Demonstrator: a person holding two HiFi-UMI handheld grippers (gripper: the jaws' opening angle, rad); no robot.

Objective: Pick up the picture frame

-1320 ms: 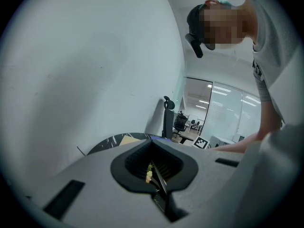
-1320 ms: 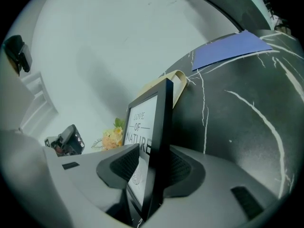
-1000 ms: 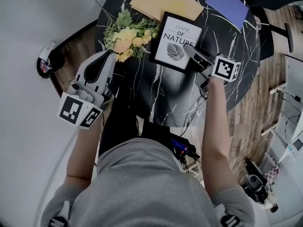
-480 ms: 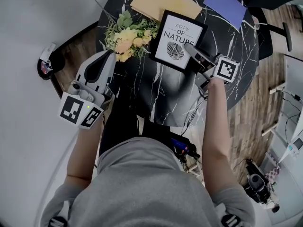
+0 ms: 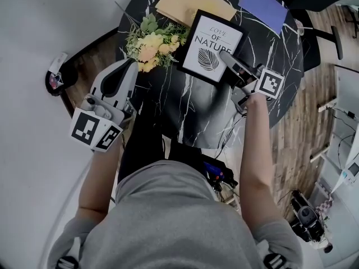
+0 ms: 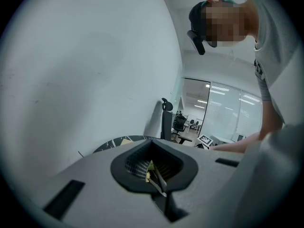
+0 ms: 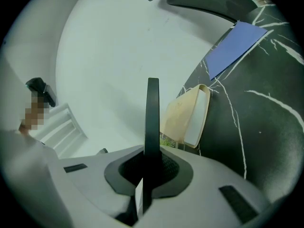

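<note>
Standing on plank floor: marbled table

Glossy white-veined black marble tabletop, matt black, smooth paper-fronted picture frame, grained wood-plank floor.

The right gripper, arm outstretched, is clamped tight; the left gripper hangs back, jaws seemingly together.

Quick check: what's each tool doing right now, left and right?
Left tool: closed, nothing clearly held.
Right tool: closed on the edge of the picture frame.
</note>
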